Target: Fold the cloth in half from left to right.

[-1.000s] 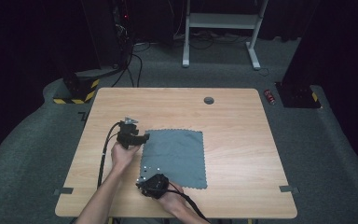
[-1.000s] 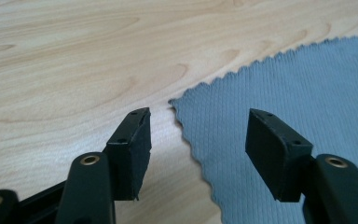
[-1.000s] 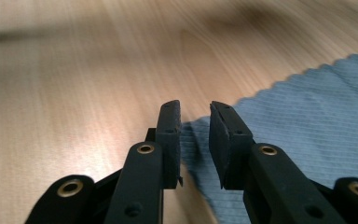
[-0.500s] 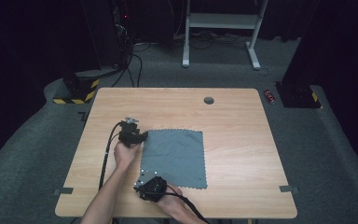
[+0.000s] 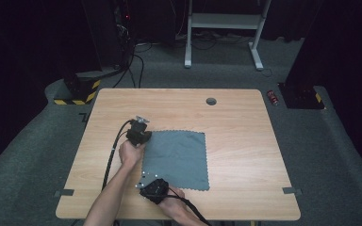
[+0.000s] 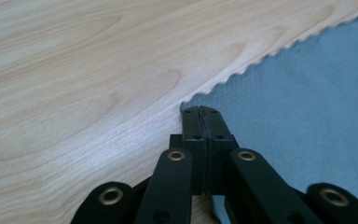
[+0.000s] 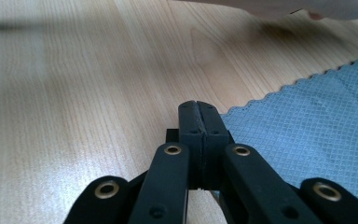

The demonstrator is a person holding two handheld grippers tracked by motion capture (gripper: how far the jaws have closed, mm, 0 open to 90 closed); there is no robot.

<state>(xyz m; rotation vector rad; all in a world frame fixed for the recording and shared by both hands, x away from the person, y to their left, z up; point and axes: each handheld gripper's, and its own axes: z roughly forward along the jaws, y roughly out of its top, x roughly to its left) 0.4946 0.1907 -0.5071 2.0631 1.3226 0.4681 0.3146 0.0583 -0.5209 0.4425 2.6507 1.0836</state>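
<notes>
Both grippers' fingers pinching corners of grey cloth (image 5: 179, 157) on table (image 5: 245, 122), just closed

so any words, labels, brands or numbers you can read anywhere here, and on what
None can be read.
Grey cloth: plain, no label.
Wooden table: bare, no print.
Small red can on the floor: too small and blurred to read.
Yellow-black striped base: hazard stripes, no words.

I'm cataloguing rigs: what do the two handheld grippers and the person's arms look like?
Both the left gripper and right gripper are black, with flat linkage bars joined by brass-ringed pivots. A black cable trails from the left one. The forearms are bare, with no sleeves visible.
</notes>
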